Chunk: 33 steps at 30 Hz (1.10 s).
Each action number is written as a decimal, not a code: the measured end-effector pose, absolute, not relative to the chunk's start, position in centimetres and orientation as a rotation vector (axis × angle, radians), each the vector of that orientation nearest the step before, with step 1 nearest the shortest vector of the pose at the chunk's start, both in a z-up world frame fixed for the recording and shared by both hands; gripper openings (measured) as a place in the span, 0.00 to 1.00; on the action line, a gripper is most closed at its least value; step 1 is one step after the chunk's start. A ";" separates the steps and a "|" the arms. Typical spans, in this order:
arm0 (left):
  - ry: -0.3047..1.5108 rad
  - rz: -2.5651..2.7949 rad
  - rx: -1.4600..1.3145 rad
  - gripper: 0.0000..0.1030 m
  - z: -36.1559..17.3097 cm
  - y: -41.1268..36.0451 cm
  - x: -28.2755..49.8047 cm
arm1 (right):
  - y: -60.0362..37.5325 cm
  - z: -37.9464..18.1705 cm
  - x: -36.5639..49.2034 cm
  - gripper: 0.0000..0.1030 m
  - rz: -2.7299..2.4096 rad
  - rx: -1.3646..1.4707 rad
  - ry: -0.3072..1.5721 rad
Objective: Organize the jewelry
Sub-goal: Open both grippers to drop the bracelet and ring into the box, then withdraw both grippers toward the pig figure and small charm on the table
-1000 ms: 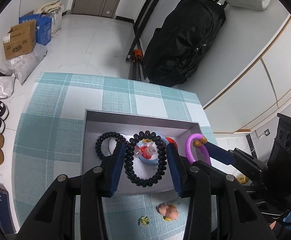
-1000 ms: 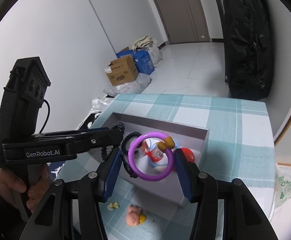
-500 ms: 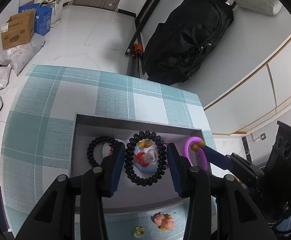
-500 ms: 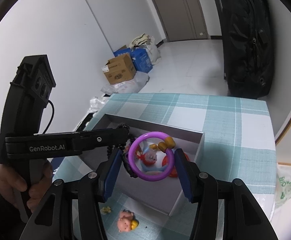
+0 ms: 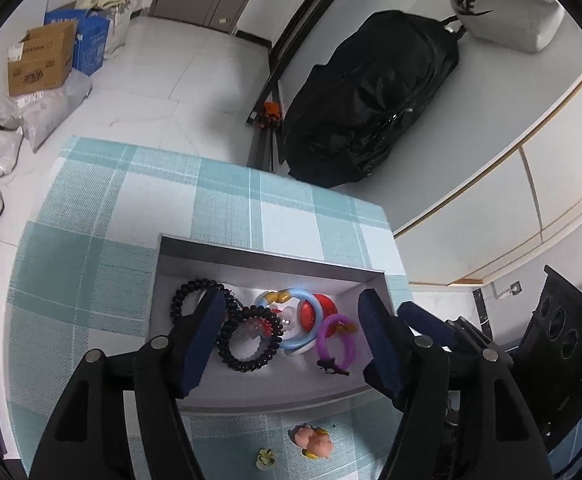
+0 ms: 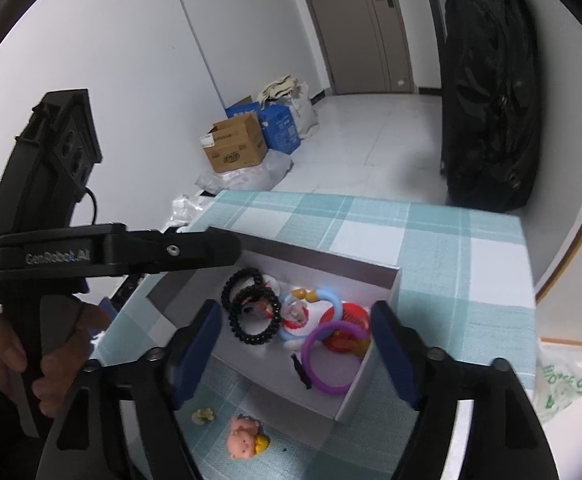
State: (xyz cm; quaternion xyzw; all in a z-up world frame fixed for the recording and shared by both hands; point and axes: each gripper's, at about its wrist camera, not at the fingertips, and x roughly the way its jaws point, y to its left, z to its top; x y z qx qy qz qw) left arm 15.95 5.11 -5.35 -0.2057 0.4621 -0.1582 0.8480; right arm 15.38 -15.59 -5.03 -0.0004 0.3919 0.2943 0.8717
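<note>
With both grippers, left gripper (image 5: 291, 336) and right gripper (image 6: 295, 344), spread apart and empty, the black coil bracelet (image 5: 249, 339) and purple ring (image 6: 333, 356) lie inside the grey box (image 6: 371, 364), leaving the pink pig charm (image 6: 247, 442) and small flower piece (image 6: 203, 415) on the checked cloth (image 5: 91, 264) at 6 o'clock.

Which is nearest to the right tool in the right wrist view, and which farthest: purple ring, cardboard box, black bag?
1. Purple ring: in the grey box, between the open right tool fingers.
2. Cardboard box: on the floor beyond the table, left.
3. Black bag: against the wall, right; not clearly farther than the cardboard box.

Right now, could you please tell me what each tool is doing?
Left tool: open, holding nothing.
Right tool: open, holding nothing.
</note>
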 end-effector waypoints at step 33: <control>0.870 -0.157 -0.246 0.74 -6.1 5.4 6.9 | -16.3 -4.7 8.0 0.93 0.573 -0.068 0.794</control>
